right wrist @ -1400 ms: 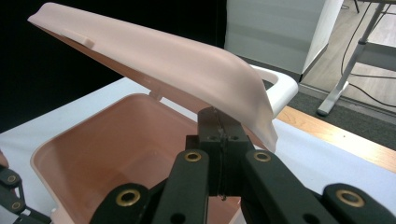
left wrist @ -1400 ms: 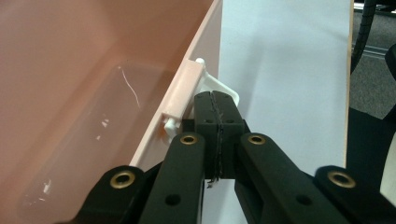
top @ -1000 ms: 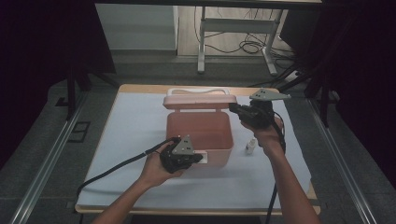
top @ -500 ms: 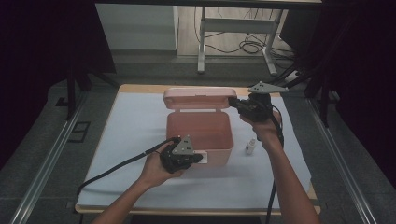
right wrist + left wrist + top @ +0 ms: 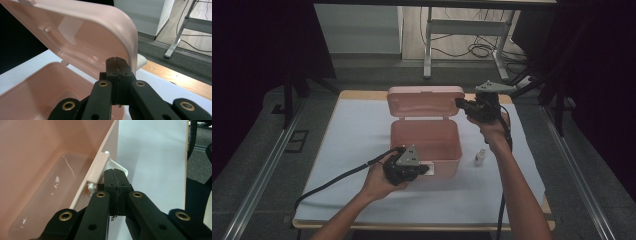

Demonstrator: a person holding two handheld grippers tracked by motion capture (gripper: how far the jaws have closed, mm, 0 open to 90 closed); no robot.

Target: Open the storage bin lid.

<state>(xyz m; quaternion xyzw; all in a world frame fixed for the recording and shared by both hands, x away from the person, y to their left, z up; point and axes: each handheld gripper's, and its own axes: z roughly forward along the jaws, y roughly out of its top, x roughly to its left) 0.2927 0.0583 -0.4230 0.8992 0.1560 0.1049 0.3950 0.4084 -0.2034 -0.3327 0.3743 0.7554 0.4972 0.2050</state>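
Box, pink plastic, sits open near the middle of the white-covered table, its lid standing up at the box's 12 o'clock edge. The inside of the box looks bare in the high view and in both gripper views.

The left claw lies at the box's 7 o'clock corner, low against the front wall. In the left gripper view its jaws are pressed together with nothing between them, and their tips rest right at the white latch tab that juts from the pink front wall; whether they press on it I cannot tell.

The right claw is up at the box's 1 o'clock, at the right end of the raised lid. In the right gripper view its jaws are likewise pressed together, empty, with the tips against or just beside the lid's rounded inner corner.

A small white bottle stands on the table at the box's 4 o'clock, just beside the right forearm and apart from the box.
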